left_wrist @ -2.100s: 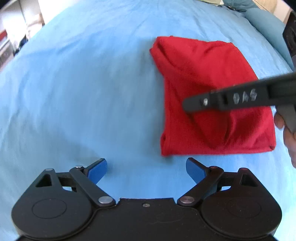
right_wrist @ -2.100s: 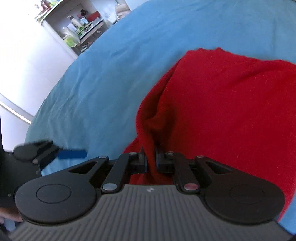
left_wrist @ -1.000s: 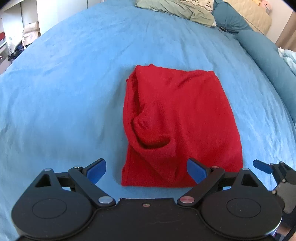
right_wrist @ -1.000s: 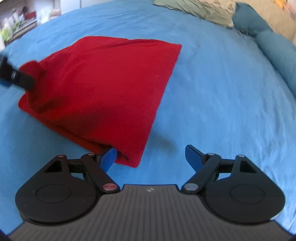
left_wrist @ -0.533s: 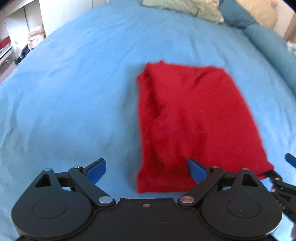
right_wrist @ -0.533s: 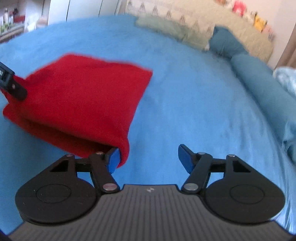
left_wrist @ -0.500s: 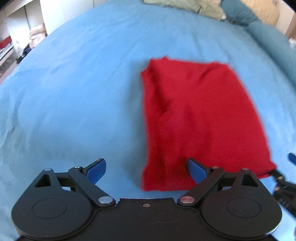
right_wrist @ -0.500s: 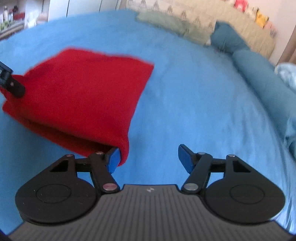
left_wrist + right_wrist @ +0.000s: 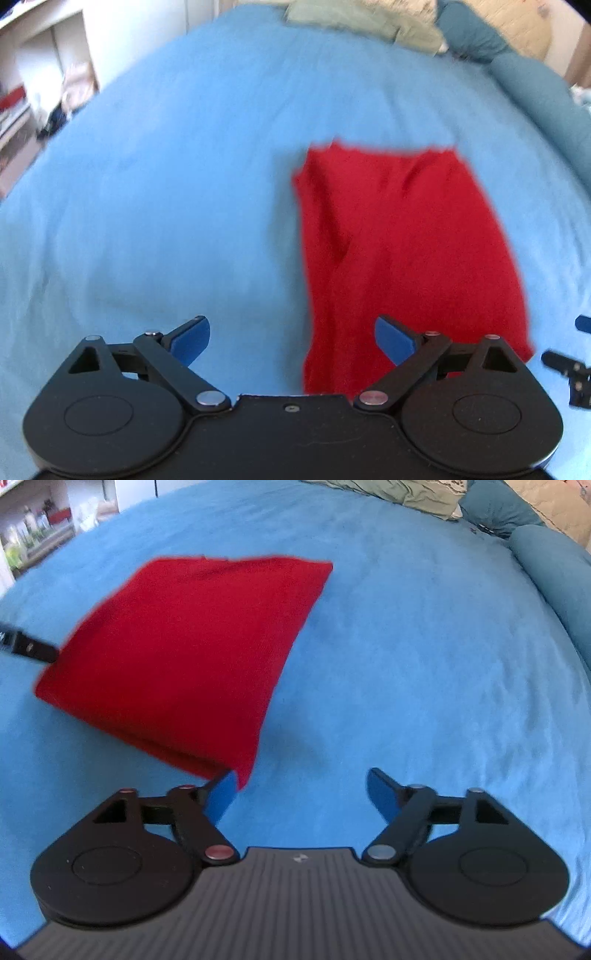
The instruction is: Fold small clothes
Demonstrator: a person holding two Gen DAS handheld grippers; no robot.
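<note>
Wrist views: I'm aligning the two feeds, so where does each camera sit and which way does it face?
Left wrist: sits on the left tool, facing steeply down over its spread blue fingers at the red garment on the blue bedspread.
Right wrist: sits on the right tool, whose jaws are opening with nothing between them, facing down with the garment at the left.
Shared: garment, bedspread, pillows.
</note>
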